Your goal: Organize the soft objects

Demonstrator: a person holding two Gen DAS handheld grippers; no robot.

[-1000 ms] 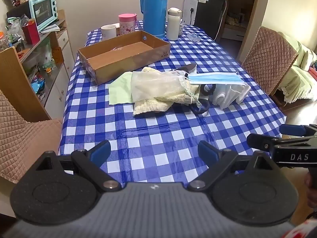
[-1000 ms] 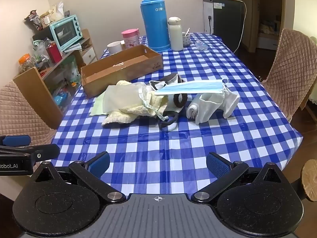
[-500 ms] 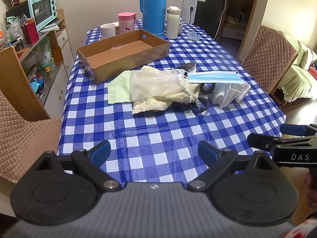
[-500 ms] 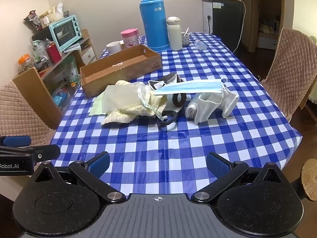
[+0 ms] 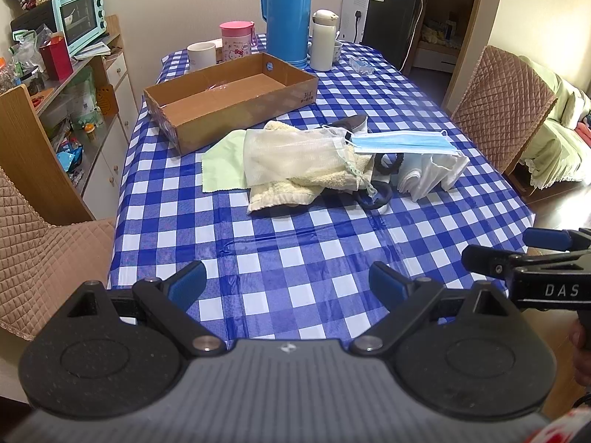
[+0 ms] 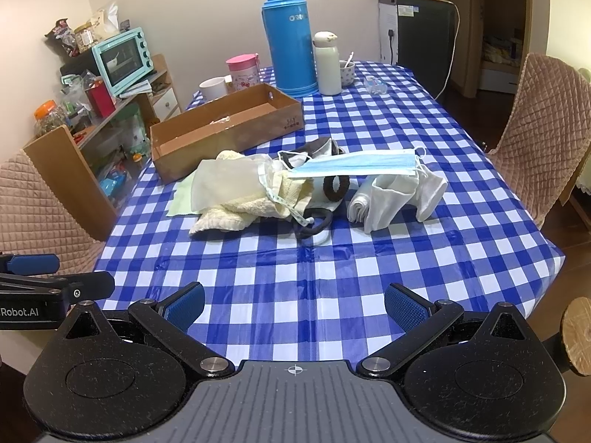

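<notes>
Blue mask (image 6: 362, 167) lies long-axis left–right atop the pile — both claws (image 5: 288, 284) (image 6: 295, 301) spread, empty.

Plain cream walls (image 6: 207, 7), teal toaster oven (image 6: 122, 59) up on a cluttered wooden shelf unit (image 5: 92, 85), quilted tan chairs (image 6: 543, 136) either side, dark doorway (image 5: 450, 18) back right.

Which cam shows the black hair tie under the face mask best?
Right wrist: the black hair tie shows as a full ring, standing just below the blue face mask. In the left wrist view, the hair tie is half hidden behind the mask and the white cloth.
</notes>
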